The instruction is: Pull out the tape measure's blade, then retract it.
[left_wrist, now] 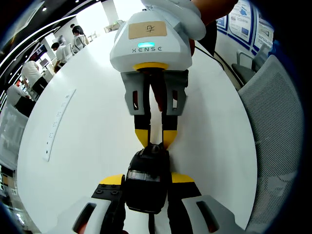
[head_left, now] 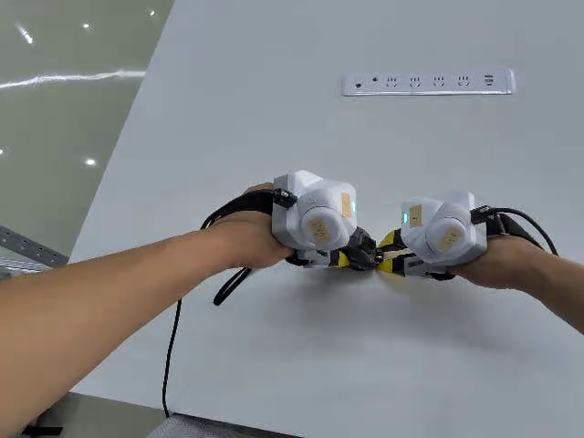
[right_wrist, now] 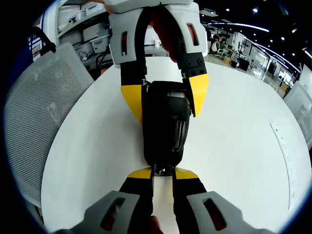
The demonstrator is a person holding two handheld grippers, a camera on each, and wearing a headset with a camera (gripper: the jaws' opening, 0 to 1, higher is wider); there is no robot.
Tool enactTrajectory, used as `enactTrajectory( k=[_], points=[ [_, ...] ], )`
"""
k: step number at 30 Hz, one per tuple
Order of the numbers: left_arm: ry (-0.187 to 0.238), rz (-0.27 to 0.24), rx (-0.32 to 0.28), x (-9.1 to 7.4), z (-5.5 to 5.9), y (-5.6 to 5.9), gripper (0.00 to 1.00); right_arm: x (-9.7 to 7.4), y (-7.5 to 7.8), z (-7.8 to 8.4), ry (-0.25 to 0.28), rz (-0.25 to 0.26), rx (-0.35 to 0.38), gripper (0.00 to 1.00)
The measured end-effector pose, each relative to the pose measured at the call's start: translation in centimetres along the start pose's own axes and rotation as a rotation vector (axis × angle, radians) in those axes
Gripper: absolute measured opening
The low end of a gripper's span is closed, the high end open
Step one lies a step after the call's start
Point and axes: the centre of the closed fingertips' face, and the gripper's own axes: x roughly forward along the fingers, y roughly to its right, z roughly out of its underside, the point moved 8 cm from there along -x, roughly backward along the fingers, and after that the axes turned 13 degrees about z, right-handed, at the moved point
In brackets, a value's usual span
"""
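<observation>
on the white table [head_left: 274, 109], the left gripper [head_left: 351, 256] and right gripper [head_left: 389, 255] meet tip to tip, both clamped on the black tape measure [head_left: 363, 248] between them. a power strip [head_left: 429, 82] lies well beyond. a black cable [head_left: 172, 351] trails toward the near edge.

Two hand-held grippers [left_wrist: 147, 179] [right_wrist: 163, 173], one tape measure [right_wrist: 165, 126], one power strip [head_left: 429, 82].

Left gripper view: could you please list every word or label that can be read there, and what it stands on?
"XENSE": on the white housing of the right hand-held gripper.
Tan sticker above it: a handwritten mark, not legible.
Wall posters: too blurred to read.
</observation>
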Motion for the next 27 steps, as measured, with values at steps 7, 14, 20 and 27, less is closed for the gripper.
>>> enactTrajectory(
  k=[7, 14, 20, 27],
  points=[
    [-0.004, 0.006, 0.001, -0.02, -0.01, -0.02, 0.29, -0.07, 0.03, 0.03, -0.007, -0.003, 0.006, 0.09],
    [0.001, 0.002, 0.004, -0.02, 0.0, 0.01, 0.29, -0.12, 0.1, 0.14, -0.01, -0.006, 0.014, 0.09],
    [0.008, -0.003, 0.001, -0.01, 0.04, 0.02, 0.29, -0.3, 0.18, 0.32, -0.012, -0.008, 0.017, 0.09],
    [0.012, 0.001, 0.0, 0.04, -0.02, -0.01, 0.28, -0.6, 0.24, 0.62, -0.017, -0.007, 0.016, 0.09]
  ],
)
